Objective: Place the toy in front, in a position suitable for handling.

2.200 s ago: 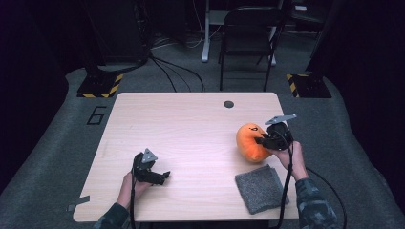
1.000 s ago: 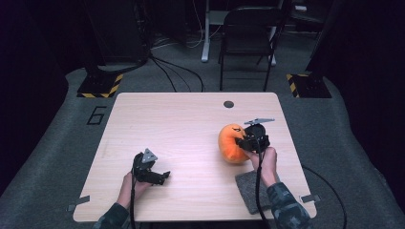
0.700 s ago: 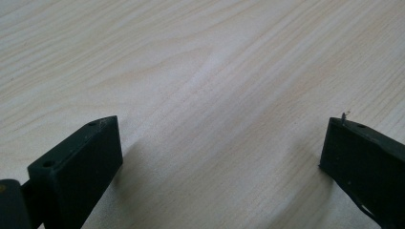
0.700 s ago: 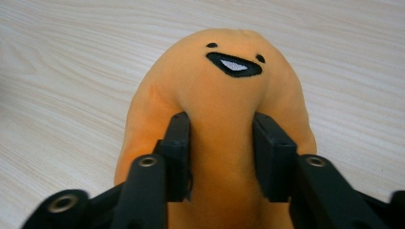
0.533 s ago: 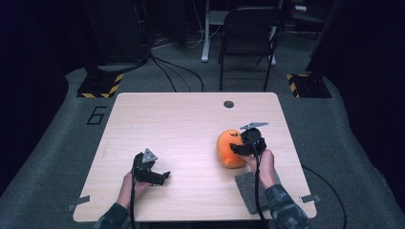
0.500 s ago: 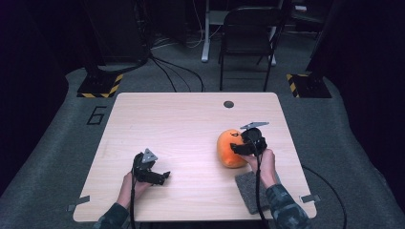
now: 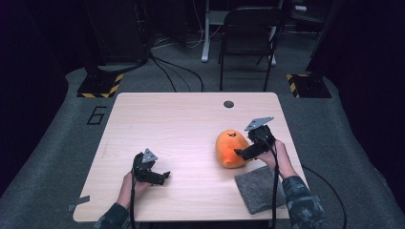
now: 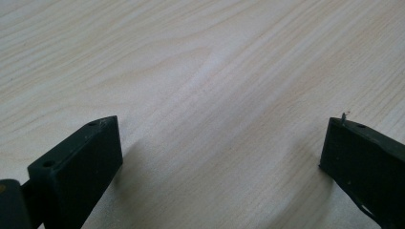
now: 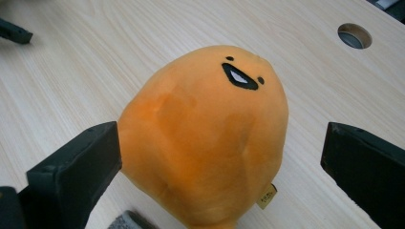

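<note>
An orange egg-shaped plush point(image 7: 230, 148) with a small black face stands on the wooden table point(image 7: 181, 124), right of the middle. My right gripper point(image 7: 242, 152) is at its right side. In the right gripper view the plush point(image 9: 205, 138) sits between the jaws of the open right gripper point(image 9: 219, 143); one jaw is close against its side and the other stands well apart. My left gripper point(image 7: 160, 177) rests near the front left, and in the left gripper view this left gripper point(image 8: 219, 143) is open over bare wood.
A grey cloth point(image 7: 260, 188) lies at the front right corner, just behind the right hand. A round cable hole point(image 7: 229, 104) is near the far edge. A folding chair point(image 7: 248, 28) stands beyond the table. Dark floor surrounds the table.
The right gripper has carried the plush from the right edge leftward and toward the front. The jaws now stand apart around it. The left gripper has not moved.
</note>
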